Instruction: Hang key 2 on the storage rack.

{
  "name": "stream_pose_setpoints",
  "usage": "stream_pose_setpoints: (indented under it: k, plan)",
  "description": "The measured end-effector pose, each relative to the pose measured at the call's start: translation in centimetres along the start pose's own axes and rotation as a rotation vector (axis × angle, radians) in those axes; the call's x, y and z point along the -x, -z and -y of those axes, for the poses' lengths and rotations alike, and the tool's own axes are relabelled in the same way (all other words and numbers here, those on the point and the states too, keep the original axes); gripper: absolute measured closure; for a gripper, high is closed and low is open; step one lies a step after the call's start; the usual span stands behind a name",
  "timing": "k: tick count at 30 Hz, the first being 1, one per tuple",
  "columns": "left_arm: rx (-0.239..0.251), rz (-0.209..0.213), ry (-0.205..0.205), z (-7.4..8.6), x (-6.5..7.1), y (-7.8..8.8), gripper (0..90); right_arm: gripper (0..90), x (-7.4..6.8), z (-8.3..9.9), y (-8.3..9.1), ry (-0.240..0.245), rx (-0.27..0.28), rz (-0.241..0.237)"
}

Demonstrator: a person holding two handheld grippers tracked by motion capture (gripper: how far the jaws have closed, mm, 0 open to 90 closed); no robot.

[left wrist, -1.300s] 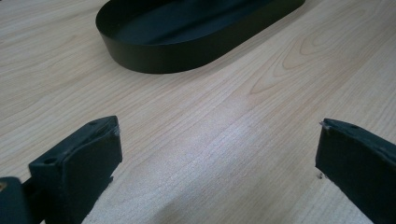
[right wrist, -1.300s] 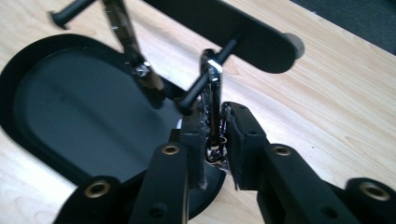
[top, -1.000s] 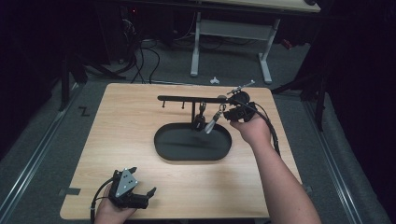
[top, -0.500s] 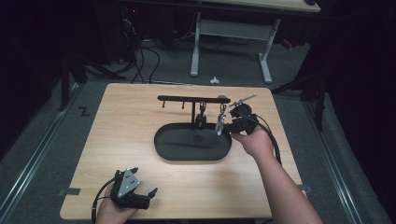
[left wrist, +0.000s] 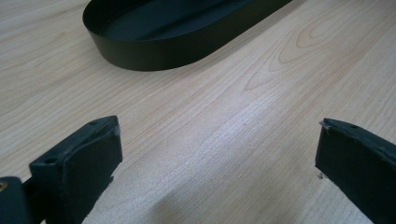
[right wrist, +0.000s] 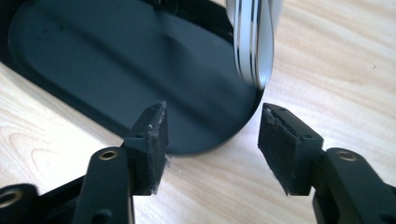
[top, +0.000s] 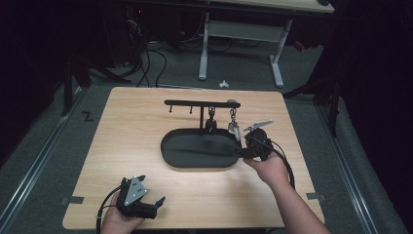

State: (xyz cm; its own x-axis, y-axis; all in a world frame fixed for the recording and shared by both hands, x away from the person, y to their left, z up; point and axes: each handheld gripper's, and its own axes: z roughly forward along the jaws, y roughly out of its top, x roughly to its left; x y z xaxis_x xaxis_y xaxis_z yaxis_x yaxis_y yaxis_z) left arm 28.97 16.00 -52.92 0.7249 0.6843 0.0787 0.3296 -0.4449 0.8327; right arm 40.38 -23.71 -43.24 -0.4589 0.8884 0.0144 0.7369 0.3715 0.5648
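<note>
High view, desk (top: 146, 146): light wood, bearing a black oval tray (top: 199, 151) near its middle.
High view, rack: a black bar stand (top: 199, 103) rises at the tray's 12 o'clock edge; two small items hang from it, a dark one (top: 211, 119) and a silvery metal piece (top: 234, 127), perhaps a utensil, too small to name surely.
High view, right gripper (top: 243, 146): at the tray's 3 o'clock end, just below the silvery piece, hand behind it at 5 o'clock.
High view, left gripper (top: 158, 204): near the desk's 7 o'clock corner, well apart from the tray, resting low in the hand.
Left gripper view, fingers (left wrist: 88, 154): spread wide and released over bare wood; the tray's wall (left wrist: 154, 51) lies at 12 o'clock.
Right gripper view, fingers (right wrist: 152, 135): released, having just been opening, with nothing pressed between them; the tray's rounded end (right wrist: 205, 140) sits in the gap.
Right gripper view, silvery piece (right wrist: 254, 42): hangs at 1 o'clock above the gap, clear of both pads, its lower tip over the tray's rim.
</note>
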Motion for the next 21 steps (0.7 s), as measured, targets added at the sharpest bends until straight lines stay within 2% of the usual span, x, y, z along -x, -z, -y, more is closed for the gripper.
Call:
stream_pose_setpoints:
  k: [3, 10, 16, 21]
  plan:
    - [-0.002, 0.005, -0.002, 0.0, 0.1, 0.0, 1.1, 41.4, 0.2, 1.5, 0.0, -0.017, 0.025, -0.016]
    - [-0.012, 0.006, -0.013, -0.1, 0.3, -0.2, 1.2, 38.6, 0.4, 5.1, -0.1, -0.040, 0.064, -0.019]
    - [-0.016, 0.000, -0.014, -0.1, 0.4, -0.3, 1.3, 34.6, 0.3, 7.7, -0.1, -0.047, 0.109, -0.007]
    - [-0.014, -0.002, -0.012, -0.1, 0.6, -0.2, 1.3, 35.4, -0.1, 10.2, -0.5, -0.046, 0.147, 0.004]
